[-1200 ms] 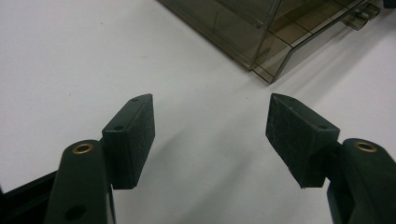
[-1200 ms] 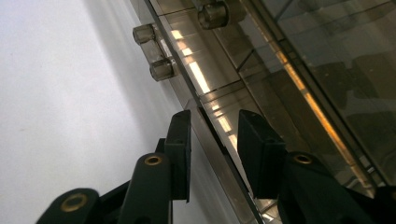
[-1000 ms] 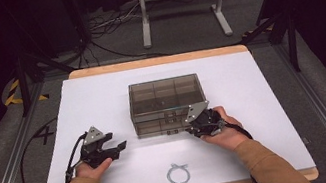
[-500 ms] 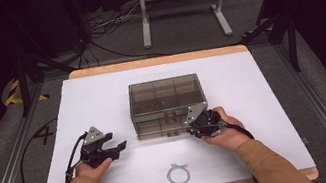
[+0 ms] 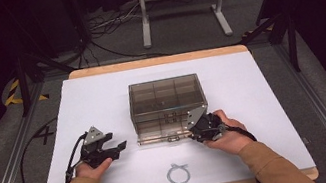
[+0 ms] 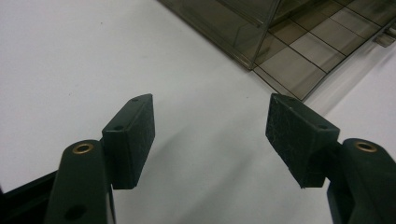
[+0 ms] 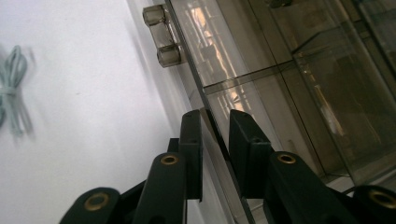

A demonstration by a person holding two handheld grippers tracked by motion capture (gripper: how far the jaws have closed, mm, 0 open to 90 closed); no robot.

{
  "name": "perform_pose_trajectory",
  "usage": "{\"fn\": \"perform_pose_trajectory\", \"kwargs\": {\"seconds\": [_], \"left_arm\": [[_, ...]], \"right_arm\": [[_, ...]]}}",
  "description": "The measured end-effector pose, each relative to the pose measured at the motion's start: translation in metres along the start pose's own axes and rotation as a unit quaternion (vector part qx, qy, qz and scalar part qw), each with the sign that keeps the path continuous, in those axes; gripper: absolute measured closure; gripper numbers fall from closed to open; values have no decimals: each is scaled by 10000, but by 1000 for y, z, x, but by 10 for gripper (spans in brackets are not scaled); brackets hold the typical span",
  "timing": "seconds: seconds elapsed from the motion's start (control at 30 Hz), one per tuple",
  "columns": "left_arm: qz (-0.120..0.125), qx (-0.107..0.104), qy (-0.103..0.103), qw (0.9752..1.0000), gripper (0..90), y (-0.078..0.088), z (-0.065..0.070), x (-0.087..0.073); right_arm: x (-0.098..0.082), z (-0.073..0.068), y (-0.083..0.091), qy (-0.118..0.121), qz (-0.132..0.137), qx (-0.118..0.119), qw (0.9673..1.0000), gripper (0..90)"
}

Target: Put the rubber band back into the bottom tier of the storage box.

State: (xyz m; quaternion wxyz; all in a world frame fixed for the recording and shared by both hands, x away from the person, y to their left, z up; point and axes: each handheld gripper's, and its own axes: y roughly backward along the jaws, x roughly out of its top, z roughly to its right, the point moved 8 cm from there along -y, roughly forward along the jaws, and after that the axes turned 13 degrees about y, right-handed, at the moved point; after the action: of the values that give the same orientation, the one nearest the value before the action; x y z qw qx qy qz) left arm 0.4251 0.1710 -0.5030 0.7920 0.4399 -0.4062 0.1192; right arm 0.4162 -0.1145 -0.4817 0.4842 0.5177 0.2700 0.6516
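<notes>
From above, a smoky clear plastic box (image 5: pixel 167 102) with inner dividers sits mid-tabletop (image 5: pixel 101 97), its lid (image 5: pixel 164 137) folded down flat in front; a coiled cable (image 5: pixel 179 173) lies nearer the person. The left claw (image 6: pixel 210 135) hangs wide apart over bare white surface. The right claw (image 7: pixel 215 154) has been closing around the lid's thin edge, a sliver of gap left. The plastic looks light, stiff and slippery, so that edge seems the best hold.

A smoky clear plastic compartment box (image 5: pixel 166 101) sits mid-table, its hinged lid (image 5: pixel 164 137) folded down in front.
</notes>
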Motion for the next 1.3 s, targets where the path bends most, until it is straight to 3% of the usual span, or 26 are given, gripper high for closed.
{"fn": "perform_pose_trajectory", "kwargs": {"seconds": [0.47, 1.3], "left_arm": [[8, -9, 5, 10000, 337, 0, 0, 0], [0, 1, -6, 10000, 337, 0, 0, 0]], "right_arm": [[2, -14, 4, 71, -125, 206, 9997, 794], [1, -37, 13, 408, -312, 528, 9973, 821]]}}
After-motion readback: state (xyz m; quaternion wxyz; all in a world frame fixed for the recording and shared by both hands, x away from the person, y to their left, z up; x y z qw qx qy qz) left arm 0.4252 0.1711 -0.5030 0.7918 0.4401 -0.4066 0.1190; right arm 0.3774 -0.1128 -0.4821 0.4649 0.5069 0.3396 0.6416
